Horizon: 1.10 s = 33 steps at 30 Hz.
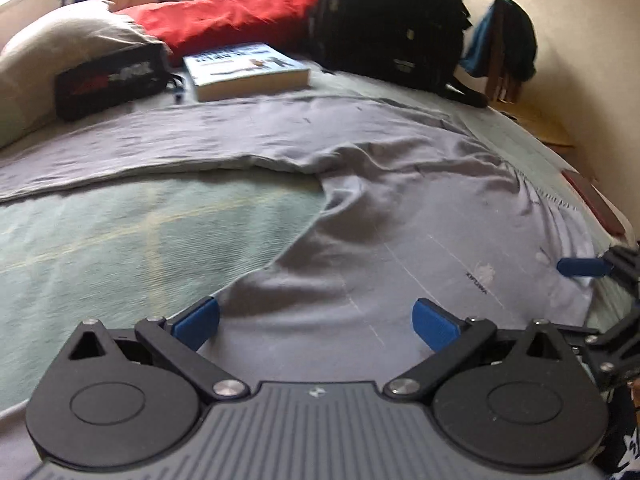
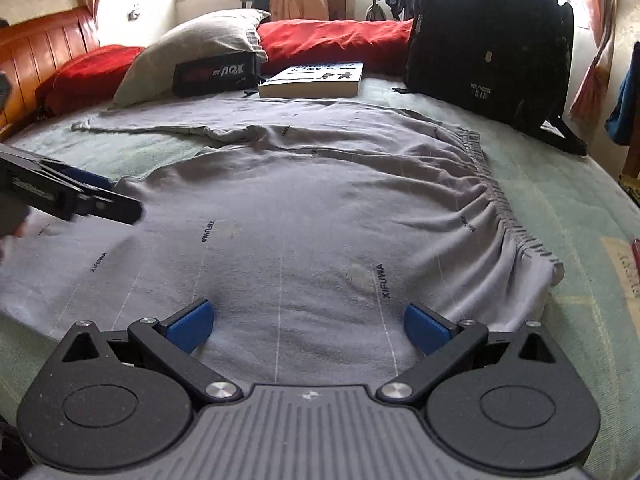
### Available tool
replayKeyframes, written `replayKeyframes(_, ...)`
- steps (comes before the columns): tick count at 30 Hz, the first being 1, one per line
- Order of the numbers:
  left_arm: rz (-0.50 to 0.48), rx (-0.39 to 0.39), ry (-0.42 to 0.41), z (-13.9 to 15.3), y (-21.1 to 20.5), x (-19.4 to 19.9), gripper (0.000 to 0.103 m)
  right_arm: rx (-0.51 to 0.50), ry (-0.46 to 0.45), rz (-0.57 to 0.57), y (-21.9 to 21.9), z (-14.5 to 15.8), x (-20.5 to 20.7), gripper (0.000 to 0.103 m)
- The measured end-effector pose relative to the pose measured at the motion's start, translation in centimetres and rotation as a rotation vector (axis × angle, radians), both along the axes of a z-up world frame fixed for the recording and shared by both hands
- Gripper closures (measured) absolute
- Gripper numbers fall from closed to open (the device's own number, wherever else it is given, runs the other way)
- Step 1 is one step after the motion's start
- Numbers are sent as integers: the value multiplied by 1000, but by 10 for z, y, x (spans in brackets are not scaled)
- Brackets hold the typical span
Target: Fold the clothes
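Note:
Grey trousers (image 1: pixel 400 208) (image 2: pixel 304 200) with small dark lettering lie spread on a pale green bedspread (image 1: pixel 132 232) (image 2: pixel 568 208). Their gathered waistband (image 2: pixel 496 196) runs down the right side, and one leg stretches to the far left. My left gripper (image 1: pixel 316 322) hovers open over the near trouser leg, its blue pads wide apart with nothing between them. My right gripper (image 2: pixel 306 326) is open too, low above the cloth near the waistband end. The left gripper also shows at the left edge of the right wrist view (image 2: pixel 80 196), and a blue fingertip of the right gripper (image 1: pixel 584 267) shows in the left wrist view.
At the far side of the bed lie a thick book (image 1: pixel 248 70) (image 2: pixel 316 78), a black pouch (image 1: pixel 112 80) (image 2: pixel 216 72), a beige pillow (image 2: pixel 200 48), red cushions (image 1: pixel 232 20) (image 2: pixel 336 40) and a black backpack (image 1: pixel 392 24) (image 2: pixel 488 40). A wooden headboard (image 2: pixel 44 48) stands at left.

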<state>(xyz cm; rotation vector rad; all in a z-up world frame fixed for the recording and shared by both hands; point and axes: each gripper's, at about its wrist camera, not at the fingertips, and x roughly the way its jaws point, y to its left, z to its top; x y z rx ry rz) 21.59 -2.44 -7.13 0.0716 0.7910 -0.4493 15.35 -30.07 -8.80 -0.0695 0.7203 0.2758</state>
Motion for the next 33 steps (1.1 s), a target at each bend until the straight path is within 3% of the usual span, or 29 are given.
replayKeyframes(5, -35, 119, -80, 21, 10, -57, 1, 5, 4, -9, 1, -2, 1, 0)
replayKeyframes(8, 9, 179, -86, 22, 14, -77, 1, 2, 7, -18, 2, -3, 1, 0)
replayKeyframes(14, 125, 134, 25, -9, 35, -84, 1, -6, 15, -25, 3, -2, 2, 0)
replayKeyframes(17, 144, 103, -4, -10, 43, -94, 1, -2, 16, -24, 2, -2, 2, 0)
replayKeyframes(22, 137, 131, -72, 2, 38, -103, 1, 5, 8, -13, 1, -2, 1, 0)
replayKeyframes(24, 139, 136, -47, -4, 38, -98, 1, 10, 8, -7, -1, -1, 1, 0)
replayKeyframes(26, 166, 113, 0, -14, 42, -91, 1, 23, 39, -15, -3, 5, 4, 0)
replayKeyframes(33, 215, 115, -54, 7, 60, -93, 1, 67, 64, 16, -15, 53, 50, 0)
